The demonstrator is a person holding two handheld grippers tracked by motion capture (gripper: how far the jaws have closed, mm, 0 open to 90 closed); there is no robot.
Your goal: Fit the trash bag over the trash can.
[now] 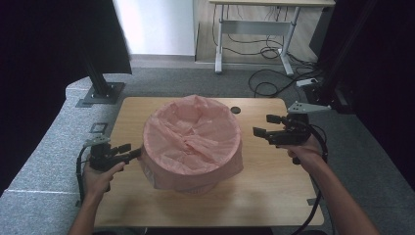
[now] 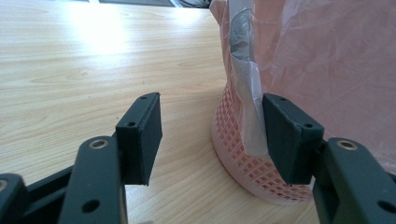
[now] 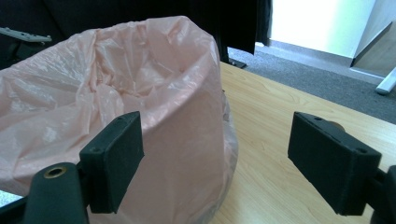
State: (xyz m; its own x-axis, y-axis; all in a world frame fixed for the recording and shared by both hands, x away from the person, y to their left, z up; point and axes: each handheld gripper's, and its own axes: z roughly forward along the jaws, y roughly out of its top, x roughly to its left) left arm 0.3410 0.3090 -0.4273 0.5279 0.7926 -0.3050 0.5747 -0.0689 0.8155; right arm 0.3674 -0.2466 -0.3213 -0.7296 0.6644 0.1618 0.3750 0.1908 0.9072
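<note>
Basket [image 1: 191, 174] draped in pink bag [image 1: 192, 134] mid-desk [image 1: 274, 196]: left tongs [image 1: 131, 151] gaping beside it, right tongs [image 1: 267, 125] gaping, empty, black disc [image 1: 236, 109] behind.

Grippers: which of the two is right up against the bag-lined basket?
The left gripper; its open jaws reach the pink basket, while the right gripper hangs apart, open.

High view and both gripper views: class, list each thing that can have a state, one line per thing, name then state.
pink bag: lining the basket, open at the top, edge folded over the rim, crumpled.
pink basket: upright on the table, lattice wall bare near the base.
left gripper: open, at the bag's side.
right gripper: open, holding nothing, apart from the bag.
</note>
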